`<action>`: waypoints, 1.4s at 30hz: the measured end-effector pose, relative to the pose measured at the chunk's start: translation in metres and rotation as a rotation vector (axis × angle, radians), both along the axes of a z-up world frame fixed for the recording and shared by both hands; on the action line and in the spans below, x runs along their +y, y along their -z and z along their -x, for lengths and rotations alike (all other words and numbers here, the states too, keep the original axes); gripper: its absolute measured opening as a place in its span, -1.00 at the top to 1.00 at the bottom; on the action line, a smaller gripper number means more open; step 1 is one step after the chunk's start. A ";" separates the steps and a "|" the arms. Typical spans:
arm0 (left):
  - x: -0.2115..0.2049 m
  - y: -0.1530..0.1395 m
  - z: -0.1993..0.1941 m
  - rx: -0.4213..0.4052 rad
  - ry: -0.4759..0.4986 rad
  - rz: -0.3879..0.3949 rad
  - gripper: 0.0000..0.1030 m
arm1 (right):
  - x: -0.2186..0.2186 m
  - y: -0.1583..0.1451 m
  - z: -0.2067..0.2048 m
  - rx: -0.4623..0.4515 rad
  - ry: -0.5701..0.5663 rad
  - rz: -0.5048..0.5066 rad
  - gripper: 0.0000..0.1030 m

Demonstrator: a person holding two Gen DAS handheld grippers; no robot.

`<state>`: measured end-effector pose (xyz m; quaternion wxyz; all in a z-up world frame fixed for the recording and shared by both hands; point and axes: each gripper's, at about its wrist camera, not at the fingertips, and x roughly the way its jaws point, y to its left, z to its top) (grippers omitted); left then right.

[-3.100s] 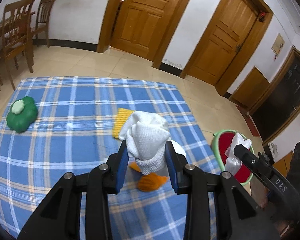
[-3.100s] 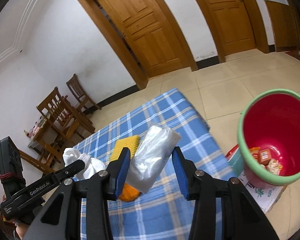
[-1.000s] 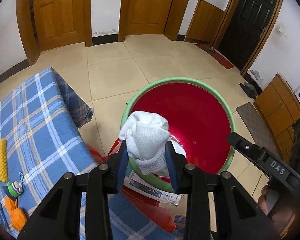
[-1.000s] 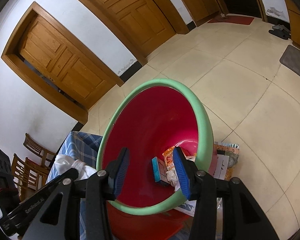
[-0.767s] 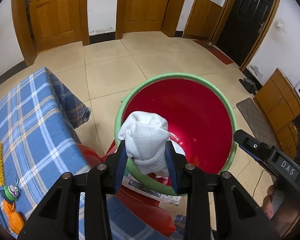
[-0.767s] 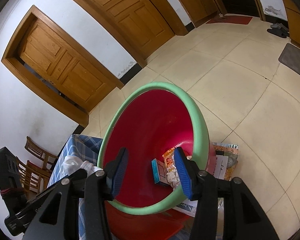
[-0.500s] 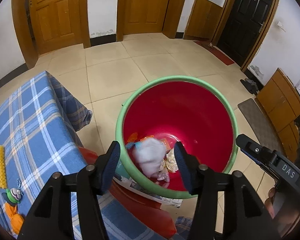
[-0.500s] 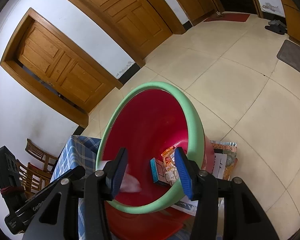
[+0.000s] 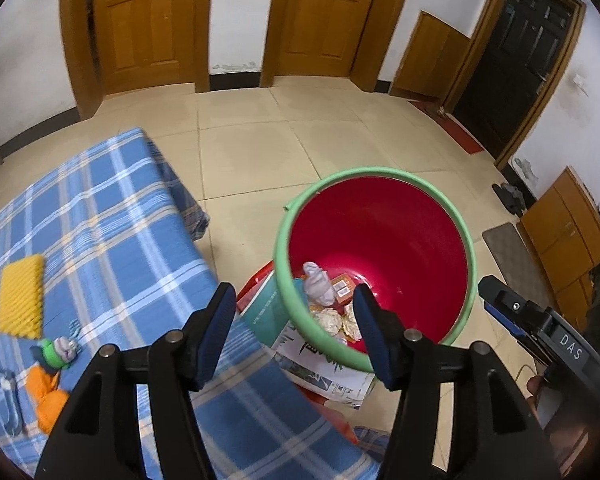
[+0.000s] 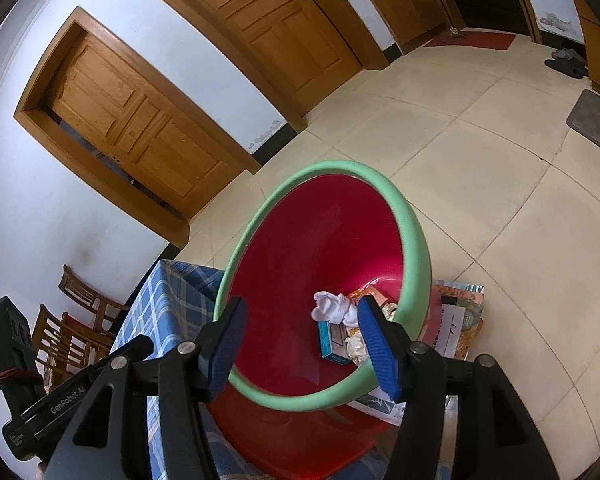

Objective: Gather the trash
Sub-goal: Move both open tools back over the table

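Trash: white wad (image 9: 318,289) lay in bin (image 9: 464,248) | left tool (image 9: 292,322) and right tool (image 10: 299,338) had just spread, both empty | counter (image 9: 112,232) not yet cleared

A blue plaid cloth (image 9: 100,240) spreads left of the gripper, bearing a yellow sponge (image 9: 20,296), a small green toy (image 9: 56,350) and an orange toy (image 9: 48,396). Wooden doors (image 9: 140,20) stand far ahead, and wooden chairs (image 10: 72,328) sit far left.

White walls (image 9: 240,12), 2 wooden doors (image 9: 140,20) — beige tiled floor (image 9: 260,128).
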<state>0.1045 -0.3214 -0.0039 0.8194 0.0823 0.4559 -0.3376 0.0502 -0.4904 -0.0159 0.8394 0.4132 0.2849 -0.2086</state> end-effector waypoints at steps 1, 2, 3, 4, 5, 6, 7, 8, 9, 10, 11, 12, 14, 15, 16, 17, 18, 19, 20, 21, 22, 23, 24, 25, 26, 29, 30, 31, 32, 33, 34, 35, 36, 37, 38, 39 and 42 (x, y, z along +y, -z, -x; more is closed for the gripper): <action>0.005 -0.002 0.000 -0.003 -0.010 0.002 -0.18 | 0.001 -0.001 0.001 -0.003 -0.003 0.002 -0.21; 0.010 -0.005 0.001 -0.006 -0.020 0.003 -0.18 | 0.004 -0.003 0.001 -0.005 -0.009 0.006 -0.23; 0.013 -0.006 0.002 -0.009 -0.028 0.002 -0.18 | 0.005 -0.005 0.001 -0.006 -0.013 0.008 -0.24; 0.019 -0.008 0.002 -0.011 -0.039 0.003 -0.19 | 0.007 -0.006 0.001 -0.007 -0.017 0.010 -0.25; 0.023 -0.009 0.003 -0.014 -0.047 0.003 -0.20 | 0.009 -0.008 0.000 -0.009 -0.023 0.013 -0.27; 0.028 -0.011 0.003 -0.019 -0.056 0.003 -0.20 | 0.011 -0.010 0.000 -0.011 -0.030 0.017 -0.28; 0.034 -0.013 0.004 -0.024 -0.067 0.002 -0.21 | 0.013 -0.012 0.000 -0.012 -0.035 0.020 -0.29; 0.037 -0.014 0.003 -0.028 -0.076 -0.001 -0.21 | 0.016 -0.013 -0.001 -0.013 -0.042 0.024 -0.30; 0.043 -0.015 0.004 -0.032 -0.088 -0.005 -0.21 | 0.018 -0.015 -0.002 -0.013 -0.049 0.028 -0.30; 0.049 -0.016 0.004 -0.034 -0.099 -0.008 -0.22 | 0.020 -0.017 -0.003 -0.014 -0.055 0.031 -0.30; 0.055 -0.017 0.004 -0.037 -0.111 -0.011 -0.22 | 0.023 -0.018 -0.003 -0.015 -0.061 0.034 -0.30; 0.060 -0.018 0.004 -0.039 -0.120 -0.012 -0.22 | 0.026 -0.020 -0.003 -0.017 -0.068 0.038 -0.30; 0.071 -0.018 0.004 -0.045 -0.143 -0.015 -0.22 | 0.030 -0.023 -0.003 -0.021 -0.079 0.047 -0.31; 0.079 -0.018 0.004 -0.050 -0.158 -0.015 -0.22 | 0.033 -0.025 -0.003 -0.023 -0.086 0.050 -0.31; 0.085 -0.018 0.004 -0.053 -0.171 -0.015 -0.22 | 0.034 -0.025 -0.003 -0.024 -0.091 0.053 -0.31; 0.091 -0.018 0.005 -0.055 -0.182 -0.015 -0.22 | 0.036 -0.027 -0.003 -0.024 -0.096 0.057 -0.31; 0.099 -0.017 0.004 -0.057 -0.200 -0.016 -0.22 | 0.038 -0.028 -0.003 -0.025 -0.100 0.060 -0.31; 0.105 -0.016 0.003 -0.058 -0.212 -0.017 -0.22 | 0.040 -0.029 -0.004 -0.025 -0.104 0.063 -0.32; 0.111 -0.016 0.003 -0.058 -0.224 -0.018 -0.22 | 0.042 -0.030 -0.003 -0.025 -0.107 0.064 -0.32; 0.118 -0.014 0.002 -0.057 -0.240 -0.021 -0.22 | 0.043 -0.031 -0.003 -0.025 -0.110 0.067 -0.32; 0.124 -0.013 0.001 -0.057 -0.251 -0.024 -0.22 | 0.045 -0.032 -0.003 -0.025 -0.114 0.069 -0.32; 0.131 -0.012 0.001 -0.058 -0.263 -0.027 -0.22 | 0.047 -0.033 -0.003 -0.025 -0.118 0.072 -0.32; 0.138 -0.011 0.000 -0.061 -0.278 -0.033 -0.22 | 0.049 -0.034 -0.004 -0.025 -0.123 0.074 -0.33; 0.144 -0.010 0.000 -0.065 -0.291 -0.038 -0.22 | 0.051 -0.035 -0.004 -0.024 -0.127 0.076 -0.33; 0.149 -0.010 0.000 -0.068 -0.301 -0.042 -0.23 | 0.053 -0.036 -0.005 -0.024 -0.134 0.080 -0.34; 0.167 -0.005 -0.002 -0.073 -0.337 -0.056 -0.23 | 0.058 -0.038 -0.007 -0.021 -0.146 0.086 -0.35; 0.174 -0.003 -0.003 -0.074 -0.352 -0.063 -0.23 | 0.060 -0.039 -0.007 -0.020 -0.151 0.087 -0.35; 0.179 -0.002 -0.004 -0.074 -0.365 -0.067 -0.23 | 0.062 -0.040 -0.008 -0.019 -0.154 0.089 -0.35; 0.185 0.000 -0.005 -0.074 -0.378 -0.070 -0.23 | 0.064 -0.040 -0.009 -0.015 -0.158 0.091 -0.36; 0.193 0.002 -0.006 -0.071 -0.395 -0.073 -0.23 | 0.066 -0.040 -0.010 -0.013 -0.161 0.092 -0.36; 0.199 0.003 -0.007 -0.069 -0.409 -0.075 -0.23 | 0.067 -0.041 -0.010 -0.011 -0.164 0.092 -0.36; 0.207 0.005 -0.008 -0.069 -0.433 -0.079 -0.23 | 0.069 -0.041 -0.011 -0.010 -0.167 0.093 -0.36; 0.213 0.006 -0.009 -0.068 -0.449 -0.082 -0.23 | 0.071 -0.041 -0.012 -0.008 -0.170 0.096 -0.37; 0.220 0.008 -0.010 -0.066 -0.466 -0.083 -0.23 | 0.072 -0.041 -0.012 -0.006 -0.173 0.098 -0.37; 0.226 0.010 -0.012 -0.063 -0.479 -0.083 -0.23 | 0.074 -0.042 -0.014 -0.002 -0.178 0.101 -0.37; 0.232 0.011 -0.013 -0.059 -0.494 -0.083 -0.23 | 0.075 -0.041 -0.015 0.000 -0.181 0.101 -0.37; 0.250 0.018 -0.018 -0.049 -0.536 -0.087 -0.23 | 0.082 -0.041 -0.018 0.008 -0.194 0.104 -0.37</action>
